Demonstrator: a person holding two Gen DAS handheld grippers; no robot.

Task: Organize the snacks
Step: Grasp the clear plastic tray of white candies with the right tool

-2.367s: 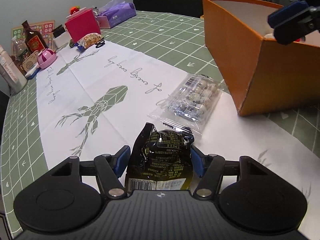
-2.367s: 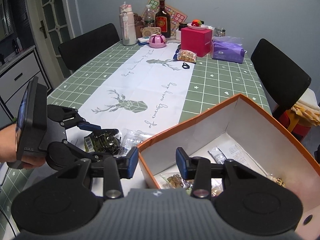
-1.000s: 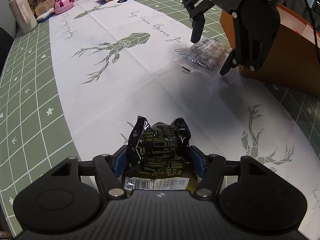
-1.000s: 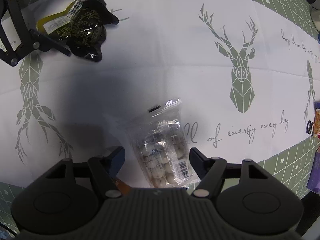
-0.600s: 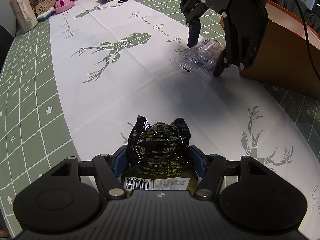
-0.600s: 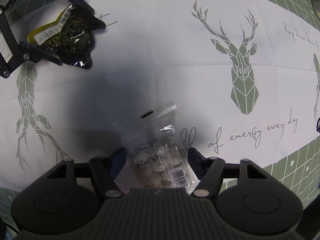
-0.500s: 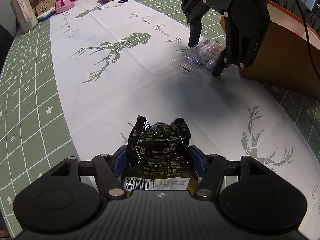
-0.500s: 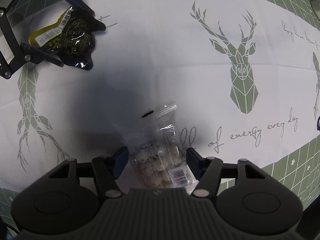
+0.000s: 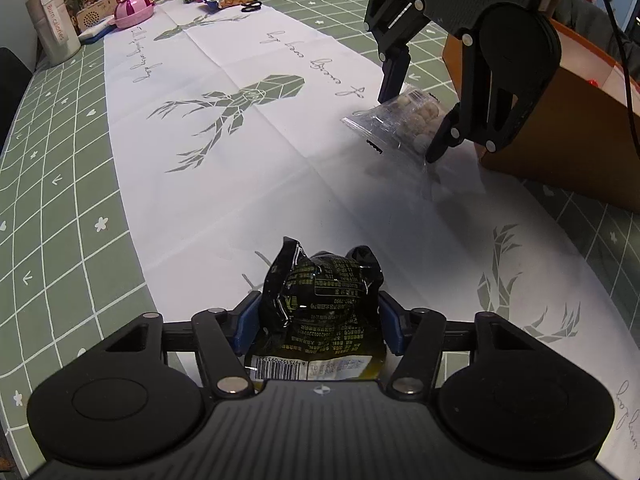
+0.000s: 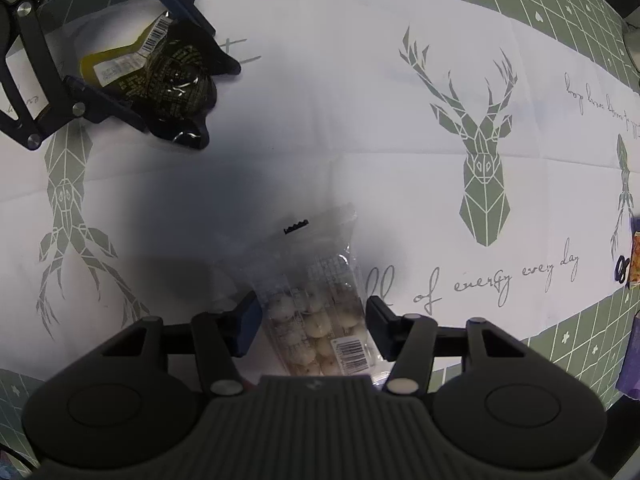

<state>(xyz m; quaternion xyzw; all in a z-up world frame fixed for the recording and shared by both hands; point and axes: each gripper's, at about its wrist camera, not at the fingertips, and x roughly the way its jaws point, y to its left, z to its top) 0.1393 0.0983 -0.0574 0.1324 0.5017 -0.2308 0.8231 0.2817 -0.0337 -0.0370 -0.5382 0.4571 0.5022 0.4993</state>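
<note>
At the bottom of each wrist view the dark packet (image 9: pixel 320 312) is being squeezed by the closing left gripper (image 9: pixel 318 328) and the clear bag (image 10: pixel 316 320) by the closing right gripper (image 10: pixel 312 326), so both should be lifted gently toward the orange box (image 9: pixel 560 140) at the upper right.

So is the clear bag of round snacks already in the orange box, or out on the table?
Out. The clear bag sits beside the orange box, between the closing fingers of the right tool, above the white runner.
</note>
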